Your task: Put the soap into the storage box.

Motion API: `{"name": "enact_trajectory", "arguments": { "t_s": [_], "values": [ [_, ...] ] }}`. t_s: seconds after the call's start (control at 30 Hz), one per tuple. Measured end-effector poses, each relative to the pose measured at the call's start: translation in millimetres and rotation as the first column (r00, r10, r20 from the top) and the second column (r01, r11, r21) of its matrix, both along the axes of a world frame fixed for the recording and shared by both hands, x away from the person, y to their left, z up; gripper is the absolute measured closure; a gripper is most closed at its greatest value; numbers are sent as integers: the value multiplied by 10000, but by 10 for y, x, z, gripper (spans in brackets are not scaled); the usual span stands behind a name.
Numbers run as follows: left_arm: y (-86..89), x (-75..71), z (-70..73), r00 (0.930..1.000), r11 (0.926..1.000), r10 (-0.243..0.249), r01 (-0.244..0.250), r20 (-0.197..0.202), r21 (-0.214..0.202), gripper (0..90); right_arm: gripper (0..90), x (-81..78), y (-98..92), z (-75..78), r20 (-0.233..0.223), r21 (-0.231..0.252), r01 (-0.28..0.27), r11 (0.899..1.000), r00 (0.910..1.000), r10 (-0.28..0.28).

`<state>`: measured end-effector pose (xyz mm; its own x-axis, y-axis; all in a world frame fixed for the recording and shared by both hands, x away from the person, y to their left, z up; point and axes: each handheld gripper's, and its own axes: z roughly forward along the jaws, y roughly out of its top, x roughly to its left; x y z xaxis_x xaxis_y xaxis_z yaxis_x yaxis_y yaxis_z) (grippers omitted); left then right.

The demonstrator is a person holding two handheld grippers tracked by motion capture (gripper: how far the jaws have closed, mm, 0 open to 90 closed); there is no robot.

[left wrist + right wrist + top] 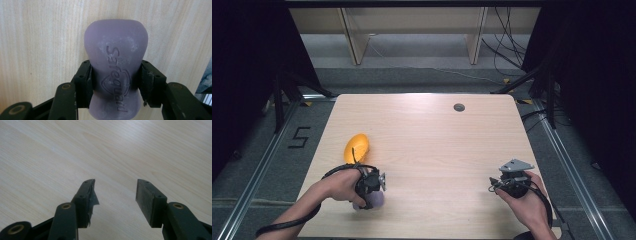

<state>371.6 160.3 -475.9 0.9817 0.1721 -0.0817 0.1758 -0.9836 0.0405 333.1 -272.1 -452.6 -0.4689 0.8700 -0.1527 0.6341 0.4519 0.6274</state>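
Grasp step: your left gripper [116, 82] pinches the waisted purple soap bar [116, 67] near the surface's front edge; right gripper [116, 195] spread, idle. Next: lift straight up.

Wood shelving [412, 30], grey floor [412, 75]

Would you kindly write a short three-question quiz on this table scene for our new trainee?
1. True or false: the left gripper is shut on the purple soap.
2. What lies between the jaws of the right gripper?
A. the soap
B. nothing, bare table beneath
C. the yellow thing
3. Fill in: in the high view, the yellow thing lies on the table just ____ the left gripper, on the side away from the person.

Key
1. True: both pads press the soap's narrow waist.
2. B: the jaws stand open.
3. beyond
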Motion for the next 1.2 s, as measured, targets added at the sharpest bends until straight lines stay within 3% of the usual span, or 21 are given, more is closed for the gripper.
{"name": "enact_trajectory", "arguments": {
  "t_s": [0.17, 0.33, 0.4, 0.5, 0.57, 0.6, 0.67, 0.7, 0.77, 0.8, 0.83, 0.9, 0.93, 0.97, 1.03, 1.1, 1.13, 1.17, 1.2],
  "values": [
    [35, -23, 3, 9991, 9993, 358, -361, -226, -114, 493, 497, 1, 2, -1, -16, 7, -2, 10000, 10000, 2],
    [56, -32, 7, 9977, 9977, 662, -664, -172, -159, 493, 498, 1, 1, -1, -3, 7, 1, 10000, 10000, -1],
    [68, -53, 9, 9933, 9934, 1114, -1121, -297, -233, 493, 498, 0, 2, 4, 52, 19, -11, 10000, 10000, 11],
    [77, -60, 15, 9914, 9912, 1291, -1296, -199, -282, 493, 498, 2, -1, 5, 130, -15, -38, 10000, 9999, 38],
    [92, -77, 22, 9834, 9830, 1788, -1798, -295, -362, 493, 498, 1, 0, 4, 77, 12, -21, 10000, 10000, 21],
    [107, -74, 37, 9740, 9730, 2241, -2256, -347, -486, 493, 498, 2, -1, 4, 114, 2, -46, 10000, 9999, 46],
    [116, -75, 45, 9712, 9696, 2359, -2375, -335, -593, 493, 498, 0, 2, 6, 96, 8, -23, 10000, 10000, 23],
    [127, -91, 71, 9634, 9611, 2669, -2680, -253, -661, 493, 498, 2, 0, 4, 105, 0, -44, 10000, 9999, 44],
    [130, -99, 86, 9607, 9582, 2771, -2775, -152, -698, 493, 498, 2, 0, 4, 97, 3, -32, 10000, 9999, 32],
    [131, -115, 118, 9499, 9474, 3123, -3123, -106, -696, 493, 498, 3, 0, 4, 106, 6, -38, 10000, 9999, 38],
    [131, -115, 118, 9499, 9474, 3123, -3123, -106, -696, 493, 498, 1, 2, 4, 79, 14, -17, 10000, 10000, 16],
    [134, -126, 140, 9352, 9323, 3538, -3538, -143, -745, 493, 498, 1, 2, 4, 92, 15, -26, 10000, 10000, 25],
    [137, -130, 158, 9214, 9182, 3884, -3879, -92, -806, 493, 498, 1, 2, 4, 88, 12, -24, 10000, 10000, 24],
    [137, -130, 158, 9214, 9182, 3884, -3879, -92, -806, 493, 498, 1, 1, 4, 93, 8, -26, 10000, 10000, 26],
    [140, -128, 177, 9092, 9063, 4162, -4141, 82, -846, 493, 498, 2, -1, 4, 116, 1, -45, 10000, 9999, 45],
    [142, -132, 186, 8804, 8752, 4743, -4710, 42, -1103, 493, 498, 3, -1, 4, 118, -5, -48, 10000, 9999, 48],
    [148, -127, 203, 8707, 8651, 4918, -4892, -45, -1110, 493, 498, 3, -1, 4, 118, -5, -48, 10000, 9999, 48],
    [150, -132, 220, 8372, 8295, 5465, -5443, -193, -1251, 493, 498, 0, -1, 5, 116, -10, -8, 10000, 9999, 8],
    [150, -132, 220, 8372, 8295, 5465, -5443, -193, -1251, 493, 498, -1, -1, 5, 91, 10, -5, 10000, 10000, 5]
  ]
}}
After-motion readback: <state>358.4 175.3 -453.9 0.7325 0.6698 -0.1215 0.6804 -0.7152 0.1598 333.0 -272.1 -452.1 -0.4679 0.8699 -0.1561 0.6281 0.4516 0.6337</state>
